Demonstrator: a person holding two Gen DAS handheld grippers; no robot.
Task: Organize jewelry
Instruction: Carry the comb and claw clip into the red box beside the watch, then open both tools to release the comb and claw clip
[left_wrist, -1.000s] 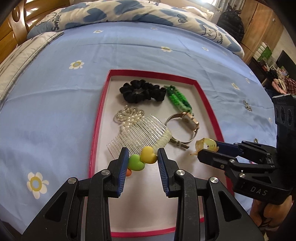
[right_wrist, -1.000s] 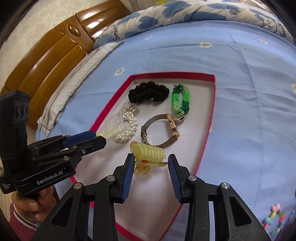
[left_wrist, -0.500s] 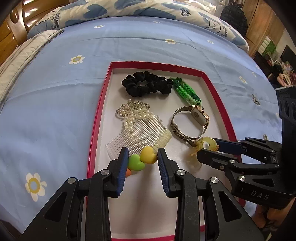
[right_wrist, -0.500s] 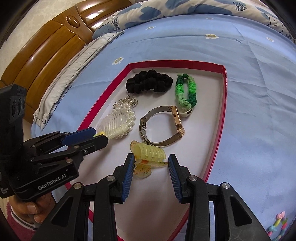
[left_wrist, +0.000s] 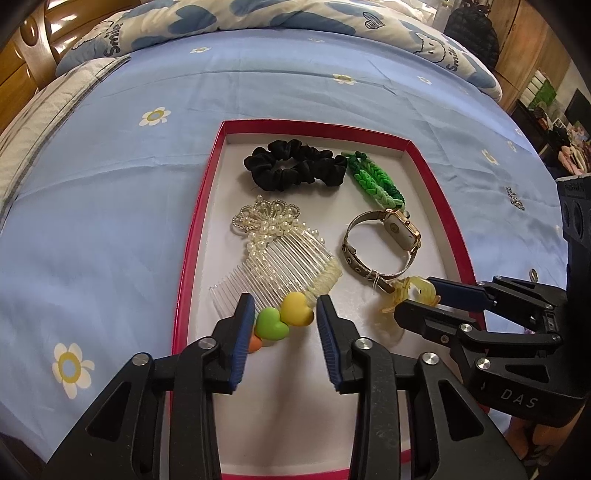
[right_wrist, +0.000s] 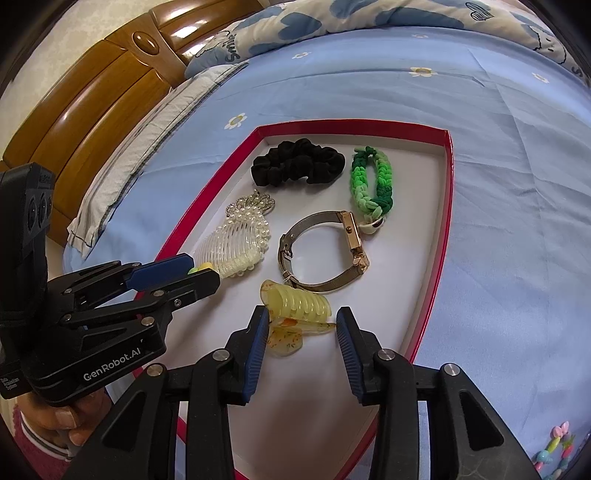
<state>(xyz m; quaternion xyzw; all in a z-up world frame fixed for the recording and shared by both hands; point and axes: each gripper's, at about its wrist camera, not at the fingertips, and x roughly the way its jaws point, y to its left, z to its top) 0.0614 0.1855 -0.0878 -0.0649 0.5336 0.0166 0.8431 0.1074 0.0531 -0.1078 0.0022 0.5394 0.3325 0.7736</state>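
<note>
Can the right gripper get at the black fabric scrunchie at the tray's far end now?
Probably not yet: the right gripper has a yellow translucent claw clip between its fingers, and the gold-cased watch lies before the black fabric scrunchie.

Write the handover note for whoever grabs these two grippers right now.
Left gripper: jaws have just been opening; heart clip sits between them, low over the red tray, apparently released.
Right gripper: shut on the yellow claw clip, above the tray's near part.
Done: black scrunchie, green bracelet, watch and pearl comb lie in the tray.
Left: back off the heart clip, set the claw clip down, then probably fetch the colourful bead string lying on the bedspread.
</note>
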